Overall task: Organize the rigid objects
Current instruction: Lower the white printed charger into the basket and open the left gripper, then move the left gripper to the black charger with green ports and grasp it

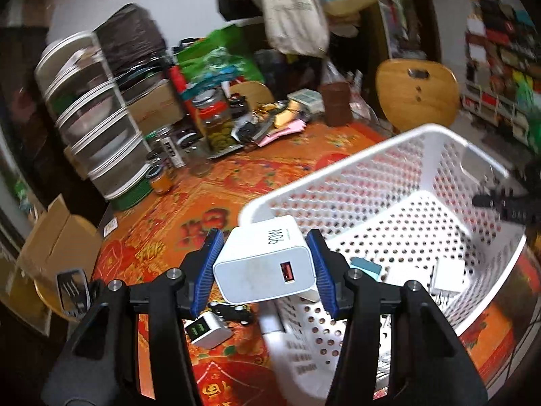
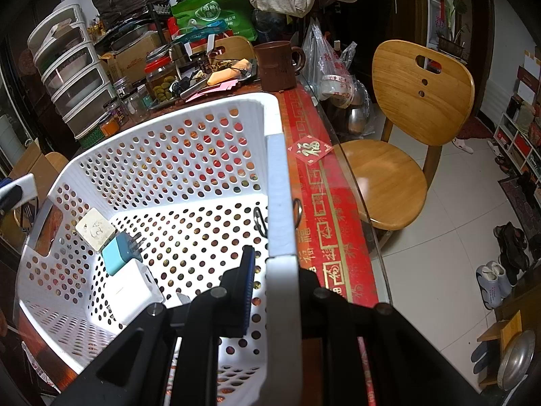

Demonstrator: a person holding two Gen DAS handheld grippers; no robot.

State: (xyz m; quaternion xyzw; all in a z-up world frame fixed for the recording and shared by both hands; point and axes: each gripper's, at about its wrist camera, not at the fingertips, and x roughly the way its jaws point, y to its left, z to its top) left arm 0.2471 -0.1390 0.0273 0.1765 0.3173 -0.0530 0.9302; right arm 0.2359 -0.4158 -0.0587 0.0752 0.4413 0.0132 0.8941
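My left gripper [image 1: 265, 264] is shut on a large white 90W charger [image 1: 267, 264] and holds it above the near rim of the white perforated basket [image 1: 341, 165]. Below it on the red tablecloth lie a small white charger with a green port [image 1: 208, 331] and a black object [image 1: 233, 311]. Inside the basket lie a teal charger [image 1: 365, 267] and white chargers [image 1: 446, 275]. My right gripper [image 2: 275, 291] is shut on the basket's right wall [image 2: 279, 203]. The right wrist view shows a cream charger [image 2: 94, 230], a teal charger [image 2: 118, 253] and a white charger [image 2: 132, 291] in the basket.
The table's far side is crowded with jars [image 1: 216, 121], a drawer unit [image 1: 94, 115], a green bag [image 2: 213, 13] and a brown mug [image 2: 279, 66]. A wooden chair [image 2: 405, 128] stands right of the table. A metal ring [image 2: 297, 208] lies beside the basket.
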